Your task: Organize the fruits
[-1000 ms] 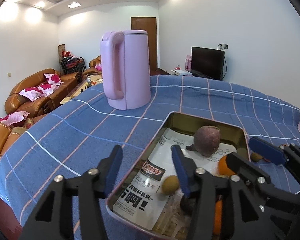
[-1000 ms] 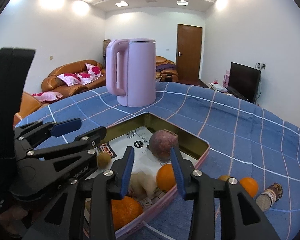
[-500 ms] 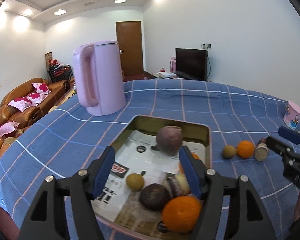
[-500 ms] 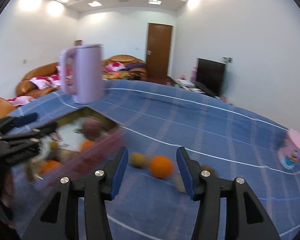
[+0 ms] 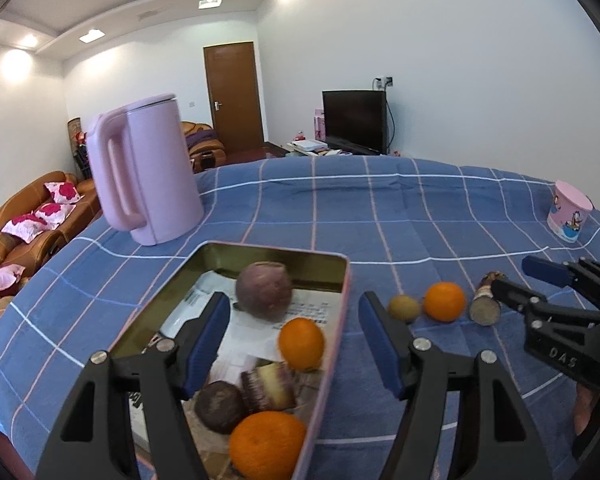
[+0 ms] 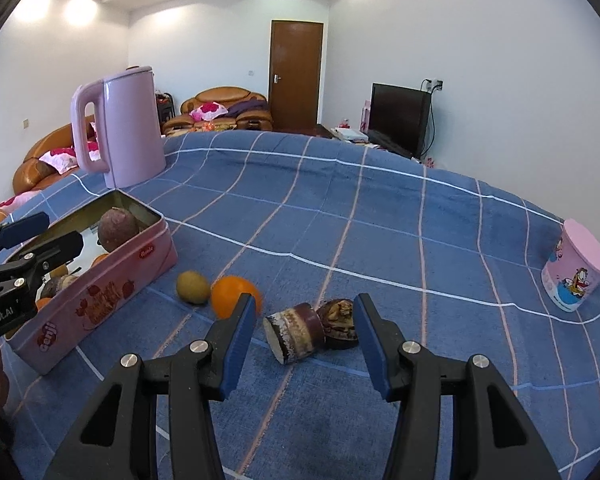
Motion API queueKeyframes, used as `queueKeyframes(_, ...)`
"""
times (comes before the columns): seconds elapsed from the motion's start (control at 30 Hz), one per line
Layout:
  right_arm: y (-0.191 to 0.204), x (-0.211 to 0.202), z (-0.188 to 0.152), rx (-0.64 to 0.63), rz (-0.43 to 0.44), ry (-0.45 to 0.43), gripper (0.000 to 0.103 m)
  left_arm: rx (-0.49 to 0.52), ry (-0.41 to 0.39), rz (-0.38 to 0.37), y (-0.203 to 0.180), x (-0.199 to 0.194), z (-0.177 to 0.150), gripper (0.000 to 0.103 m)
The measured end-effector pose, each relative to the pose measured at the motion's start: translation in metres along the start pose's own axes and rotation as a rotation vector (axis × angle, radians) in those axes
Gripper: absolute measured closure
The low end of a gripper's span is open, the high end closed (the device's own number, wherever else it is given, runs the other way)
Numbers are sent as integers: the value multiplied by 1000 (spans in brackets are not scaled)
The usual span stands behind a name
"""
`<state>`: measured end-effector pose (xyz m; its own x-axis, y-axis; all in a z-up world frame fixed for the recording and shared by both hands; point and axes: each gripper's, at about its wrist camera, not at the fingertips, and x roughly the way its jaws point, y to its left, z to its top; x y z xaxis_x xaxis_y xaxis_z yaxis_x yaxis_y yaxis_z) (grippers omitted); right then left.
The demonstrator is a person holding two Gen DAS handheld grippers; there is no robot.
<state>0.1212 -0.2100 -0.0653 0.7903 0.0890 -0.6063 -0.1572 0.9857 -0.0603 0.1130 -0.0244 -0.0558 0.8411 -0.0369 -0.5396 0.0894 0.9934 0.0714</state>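
Both tools have swung to their right since a sec ago: right tool has left the tin and now looks down on the loose fruit on the counter; left tool now straddles the tin's right rim. Jaws on both have just been opening. Nothing sits between the right tool's pads, and the left's press on nothing though the rim runs between them, so both are open and empty.

Key relation, right wrist view: cut purple piece lies dead ahead at 12 o'clock, just beyond the tips, on its side. Its long axis runs approx 8-to-2 o'clock, pale cut face toward the left pad. Dark mangosteen-like fruit touches it at the 2 o'clock end. Orange and olive-green round fruit sit at 10 to 11 o'clock, near the tin. Right tool is clearly nearer; left is over the tin.

Materials: tin is pink printed metal, gold inside, paper-lined, w/ several fruits already in. Purple piece looks fibrous-skinned and firm, and prob rolls. Orange skin is dimpled. Cloth is blue plaid, soft. Kettle and cup look like smooth pink plastic.
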Motion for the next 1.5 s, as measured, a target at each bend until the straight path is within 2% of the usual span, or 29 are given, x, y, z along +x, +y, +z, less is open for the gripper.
queueKeyframes(0.3, -1, 19, -1, -3, 60, 94, 51, 32, 23, -14, -17, 9, 3, 34)
queueKeyframes(0.37, -1, 24, -1, -1, 76, 118, 55, 35, 28, -20, -20, 10, 4, 34)
queueKeyframes(0.43, -1, 27, -1, 1, 78, 132, 66, 40, 28, -20, -23, 11, 5, 34)
queueKeyframes(0.47, 0, 27, -1, -3, 78, 133, 66, 41, 28, -21, -24, 11, 5, 34)
queueKeyframes(0.57, 4, 23, -2, -19, 74, 118, 67, 44, 32, -29, -28, 12, 6, 34)
queueKeyframes(0.67, 2, 12, -2, -13, 44, 67, 68, 54, 39, -43, -36, 13, 7, 34)
queueKeyframes(0.8, -15, 0, -4, 73, -23, 9, 68, 75, 63, -73, -52, 21, 8, 34)
queueKeyframes(1.03, -46, -10, -7, 168, -141, -10, 68, 116, 108, -128, -81, 36, 13, 34)
queueKeyframes(1.23, -62, -18, -11, 223, -138, -31, 67, 145, 176, -181, -104, 55, 16, 34)
queueKeyframes(1.37, -63, -19, -11, 224, -132, -40, 67, 165, 203, -178, -114, 67, 16, 36)
queueKeyframes(1.43, -61, -20, -11, 218, -130, -40, 67, 169, 217, -186, -118, 70, 16, 49)
queueKeyframes(1.5, -59, -19, -12, 214, -127, -36, 67, 190, 235, -193, -124, 74, 14, 49)
